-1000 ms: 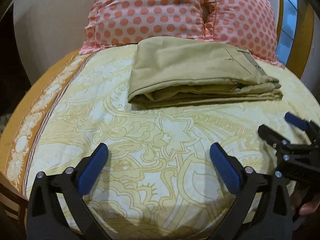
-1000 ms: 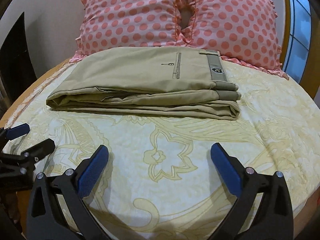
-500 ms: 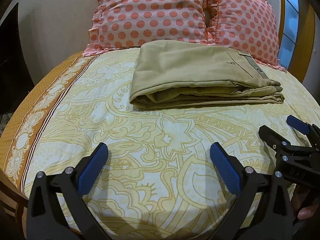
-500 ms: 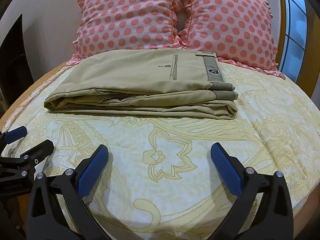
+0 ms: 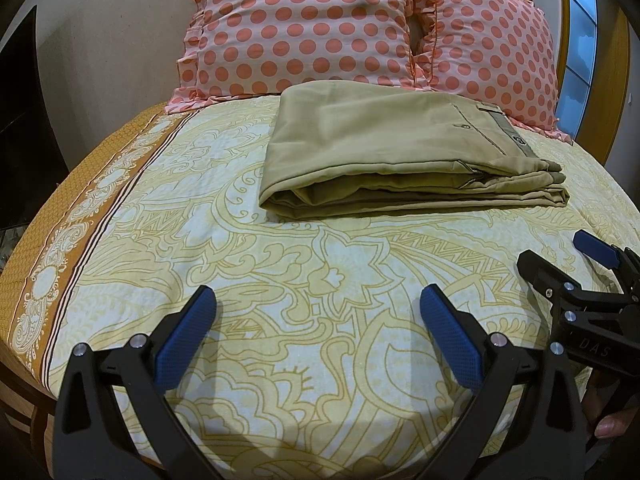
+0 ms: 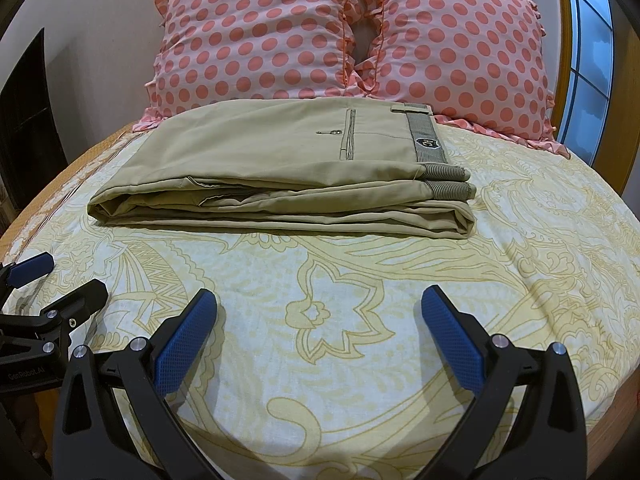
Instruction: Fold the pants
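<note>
Khaki pants (image 5: 392, 152) lie folded in a flat stack on the bed, waistband to the right; they also show in the right wrist view (image 6: 288, 168). My left gripper (image 5: 318, 320) is open and empty, well short of the pants over the sheet. My right gripper (image 6: 320, 320) is open and empty too, in front of the stack. The right gripper shows at the right edge of the left wrist view (image 5: 560, 260). The left gripper shows at the left edge of the right wrist view (image 6: 60, 284).
Two pink polka-dot pillows (image 6: 348, 36) stand right behind the pants. The yellow patterned bedsheet (image 6: 360, 280) covers the bed; its orange border (image 5: 60, 248) runs along the left edge. A window (image 6: 592, 56) is at the right.
Both grippers have drawn back and risen slightly, so the pants sit a little farther off. Both stay open. The pants have not moved.
</note>
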Demonstrator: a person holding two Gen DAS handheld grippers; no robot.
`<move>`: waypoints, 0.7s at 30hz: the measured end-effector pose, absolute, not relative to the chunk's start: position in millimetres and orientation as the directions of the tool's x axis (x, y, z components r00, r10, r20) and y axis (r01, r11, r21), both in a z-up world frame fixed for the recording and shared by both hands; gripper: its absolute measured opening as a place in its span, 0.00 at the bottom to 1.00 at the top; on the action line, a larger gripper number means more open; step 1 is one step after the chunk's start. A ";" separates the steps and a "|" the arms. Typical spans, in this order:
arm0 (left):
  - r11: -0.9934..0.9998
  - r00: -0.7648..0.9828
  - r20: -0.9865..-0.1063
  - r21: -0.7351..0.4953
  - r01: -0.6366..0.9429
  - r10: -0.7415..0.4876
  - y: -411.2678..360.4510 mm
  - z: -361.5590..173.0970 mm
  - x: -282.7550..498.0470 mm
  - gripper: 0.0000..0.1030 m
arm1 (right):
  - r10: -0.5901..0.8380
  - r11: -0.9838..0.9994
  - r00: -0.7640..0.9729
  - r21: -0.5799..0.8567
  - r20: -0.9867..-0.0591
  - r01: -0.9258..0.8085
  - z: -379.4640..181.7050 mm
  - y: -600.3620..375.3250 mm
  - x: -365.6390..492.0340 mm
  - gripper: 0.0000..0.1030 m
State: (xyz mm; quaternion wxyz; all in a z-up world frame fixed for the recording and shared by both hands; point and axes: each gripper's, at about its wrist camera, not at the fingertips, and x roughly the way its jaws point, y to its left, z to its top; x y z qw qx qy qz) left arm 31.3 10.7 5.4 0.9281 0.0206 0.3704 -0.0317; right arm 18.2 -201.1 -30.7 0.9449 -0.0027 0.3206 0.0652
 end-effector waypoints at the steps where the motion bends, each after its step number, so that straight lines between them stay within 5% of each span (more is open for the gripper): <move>1: 0.997 0.724 -0.688 0.015 0.074 -0.044 10.5 5.3 31.2 0.98 | 0.122 0.991 0.786 0.037 -0.606 -0.125 -30.8 -201.3 18.0 0.99; 21: 0.997 0.729 -0.683 0.015 0.072 -0.042 11.2 6.4 33.9 0.98 | 0.123 0.991 0.787 0.036 -0.605 -0.126 -30.5 -202.4 18.2 0.99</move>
